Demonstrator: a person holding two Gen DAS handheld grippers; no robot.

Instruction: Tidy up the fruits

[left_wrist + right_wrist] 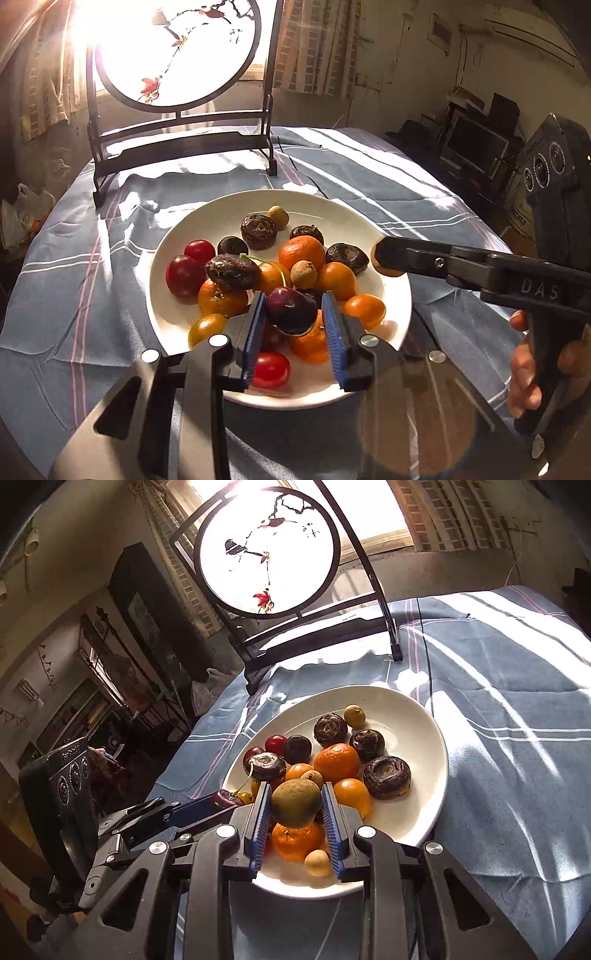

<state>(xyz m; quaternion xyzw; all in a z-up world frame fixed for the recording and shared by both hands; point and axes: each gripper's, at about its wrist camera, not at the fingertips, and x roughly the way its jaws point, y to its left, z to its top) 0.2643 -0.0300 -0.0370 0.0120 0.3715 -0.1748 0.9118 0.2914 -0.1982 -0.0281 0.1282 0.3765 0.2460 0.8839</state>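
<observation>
A white plate (pixel 177 243) on the blue cloth holds mixed fruit: oranges, cherry tomatoes, dark wrinkled fruits and tan longans. My left gripper (pixel 293 314) is shut on a dark purple cherry (pixel 291 308) with a green stem, just above the plate's near side. My right gripper (pixel 295 805) is shut on a tan-green longan (pixel 295 802) above the plate (pixel 424 746). In the left wrist view the right gripper (pixel 388 260) reaches in from the right over the plate's rim with the longan (pixel 384 271). In the right wrist view the left gripper (pixel 225 799) holds the cherry (pixel 226 797) at the plate's left edge.
A round painted screen (pixel 177 48) in a dark wooden stand (pixel 177 147) stands on the table behind the plate. The blue striped cloth (pixel 517 738) covers the table around the plate. The table edge falls away to the left and right.
</observation>
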